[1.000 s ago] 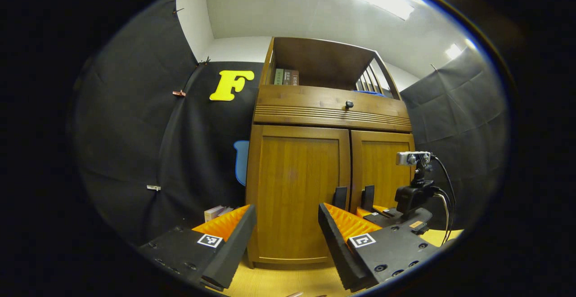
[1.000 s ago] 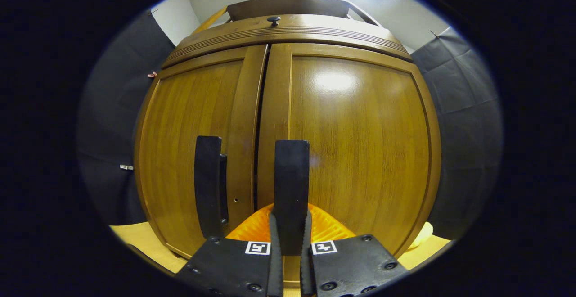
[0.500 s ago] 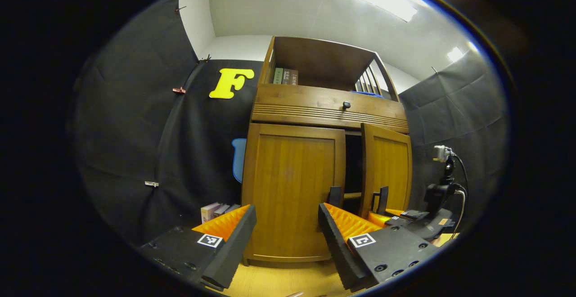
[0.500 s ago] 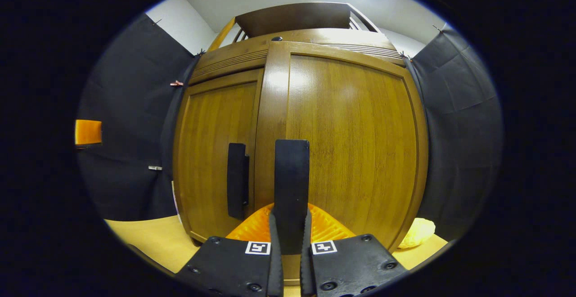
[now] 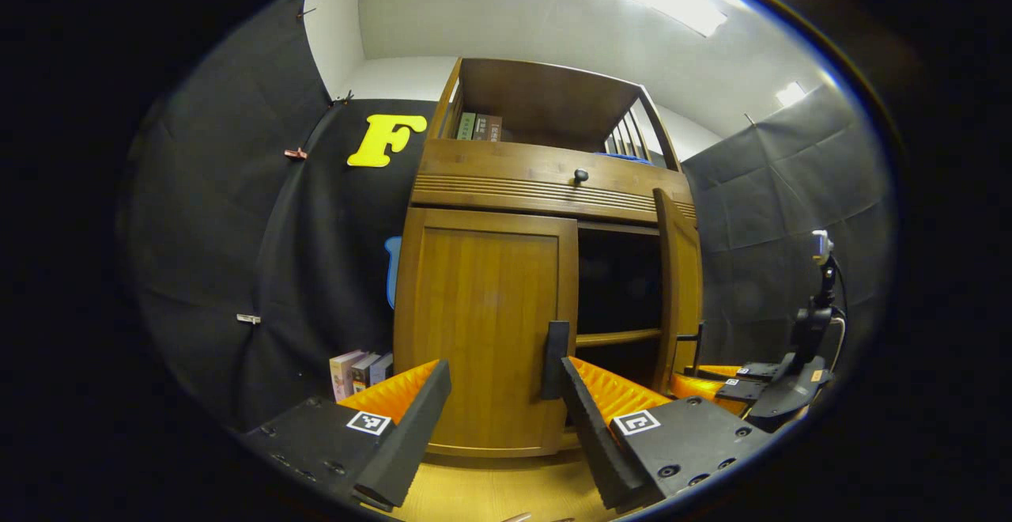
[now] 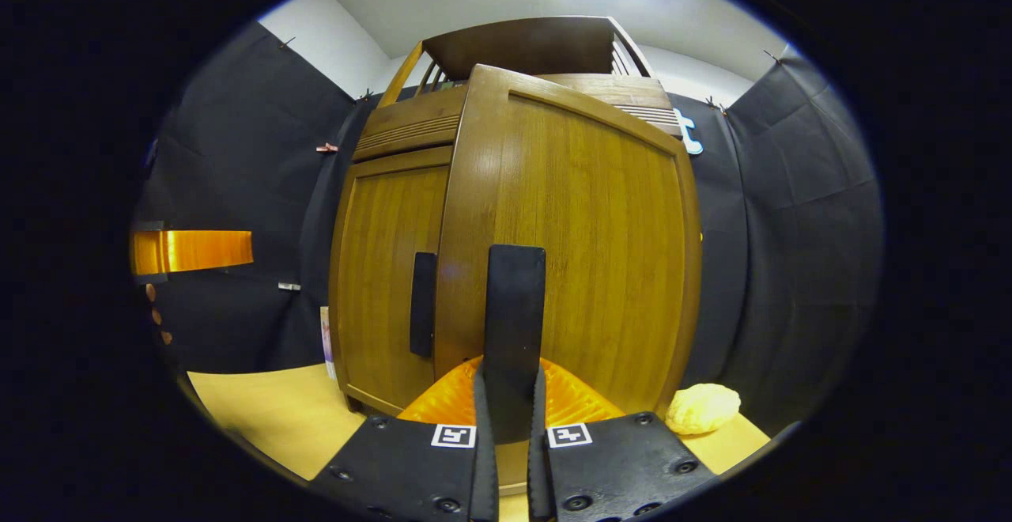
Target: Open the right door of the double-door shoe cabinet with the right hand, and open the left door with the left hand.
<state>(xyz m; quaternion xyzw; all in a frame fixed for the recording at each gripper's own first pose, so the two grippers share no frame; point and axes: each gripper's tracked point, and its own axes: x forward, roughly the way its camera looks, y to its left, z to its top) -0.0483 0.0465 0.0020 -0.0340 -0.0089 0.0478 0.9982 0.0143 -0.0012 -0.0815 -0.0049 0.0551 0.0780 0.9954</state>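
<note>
Here the shoe cabinet [image 5: 545, 190] stands on the pale wooden floor [image 5: 490, 490] against the black booth wall, the biggest thing in both views. In the left gripper view its left door [image 5: 482, 332] sits flat and closed, while the right door [image 5: 680, 285] is swung out well clear of the front, leaving a dark interior with a shelf board [image 5: 617, 338] across it. In the right gripper view that right door [image 6: 577, 245] stands close ahead, its edge forward of the closed left door [image 6: 387, 269]. The right gripper [image 6: 506, 427] has its jaws together, clamped on the dark vertical handle [image 6: 514, 308] of the right door; the same gripper [image 5: 723, 376] shows low at the right of the left gripper view, beside the door's edge. The left gripper [image 5: 502, 395] hangs in front of the left door with its jaws wide apart and nothing between them, the left door's dark handle [image 5: 556, 348] just beyond its right finger. A few books [image 5: 360, 372] stand on the floor left of the cabinet, a yellow lumpy object [image 6: 704, 409] lies to its right, and a small dark knob [image 5: 581, 175] sits on the drawer front above the doors.
</note>
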